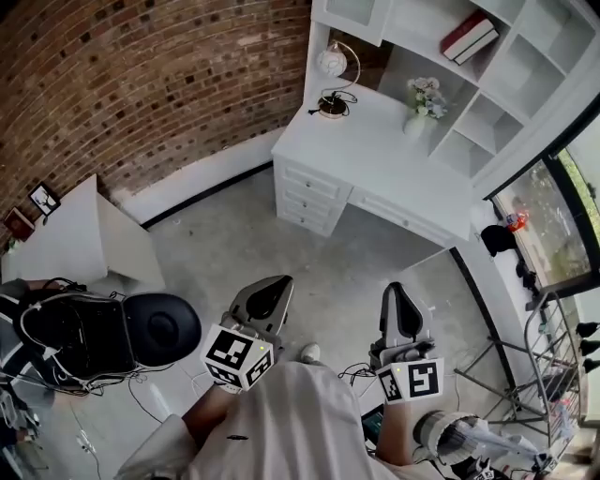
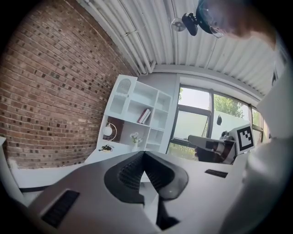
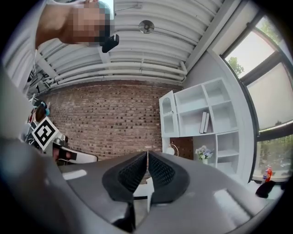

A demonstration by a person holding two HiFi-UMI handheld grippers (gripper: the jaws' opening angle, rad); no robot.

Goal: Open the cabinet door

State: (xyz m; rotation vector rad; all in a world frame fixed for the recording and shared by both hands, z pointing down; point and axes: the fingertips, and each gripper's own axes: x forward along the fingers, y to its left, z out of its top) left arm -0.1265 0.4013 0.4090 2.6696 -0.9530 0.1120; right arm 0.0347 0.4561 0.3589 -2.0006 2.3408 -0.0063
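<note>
The cabinet door [image 1: 356, 13] is a white door with a pane, at the top left of the white shelf unit over the desk [image 1: 375, 155]; it looks closed. It also shows far off in the left gripper view as an arched white door [image 2: 122, 94] and in the right gripper view [image 3: 168, 114]. My left gripper [image 1: 266, 298] and right gripper [image 1: 400, 307] hang side by side over the grey floor, well short of the desk. Both point towards the shelf unit. The left gripper [image 2: 144, 153] and the right gripper [image 3: 147, 153] each have their jaws together with nothing between them.
A globe lamp [image 1: 332, 64], a flower vase [image 1: 422, 99] and books [image 1: 469, 37] sit on the desk and shelves. Drawers [image 1: 309, 192] front the desk. A black chair with gear [image 1: 103, 330] and a white table [image 1: 82, 239] stand left; a metal rack [image 1: 553, 375] stands right by the window.
</note>
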